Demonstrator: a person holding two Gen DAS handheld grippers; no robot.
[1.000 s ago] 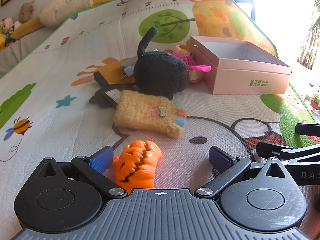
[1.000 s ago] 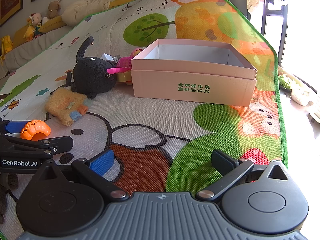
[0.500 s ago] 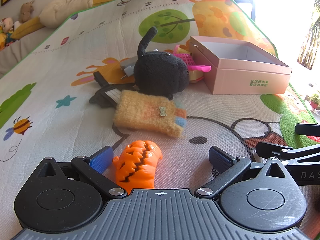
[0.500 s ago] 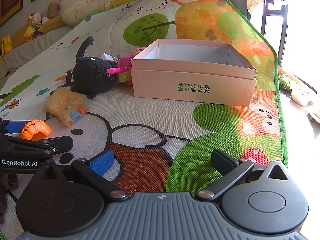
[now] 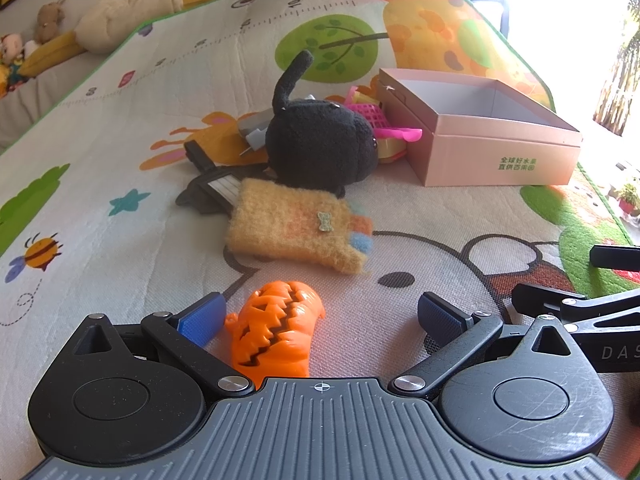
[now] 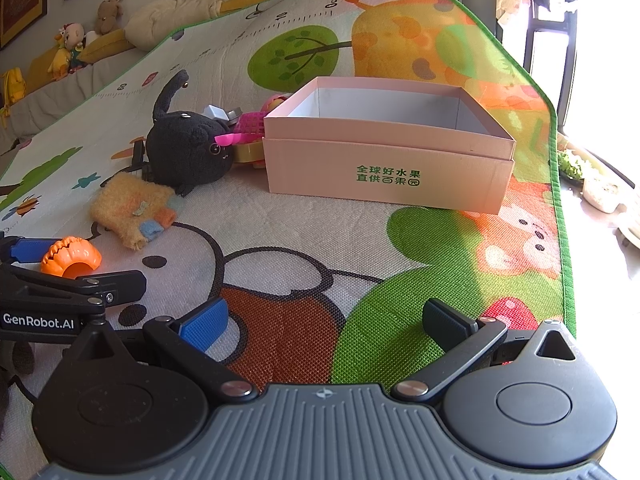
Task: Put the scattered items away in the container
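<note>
1. Pumpkin toy (image 5: 280, 326) is lying on the play mat (image 5: 120, 240) inside the spread of the left tongs (image 5: 320, 316), crowding the left blue pad (image 5: 202, 318) and sitting well apart from the right pad.
2. Left tongs are gaping wide and gripping nothing; whether the left pad is touching the pumpkin or just beside it, I cannot tell.
3. Its long axis is running roughly forward along the fingers, leaning a little to the right at the far end, so closing should be squeezing it across its narrow sides.
4. Right tongs (image 6: 324, 326) are likewise standing wide open and empty over bare mat, with the pumpkin far off to their left; the left hand is clearly the nearer one.
5. Pink box (image 6: 388, 160) is sitting open ahead and to the right of the left tongs, beyond the yellow felt pouch (image 5: 296, 228) and black plush cat (image 5: 320, 144).
6. Judging from this, the grasp is not yet made, and nothing is showing inside the box.
</note>
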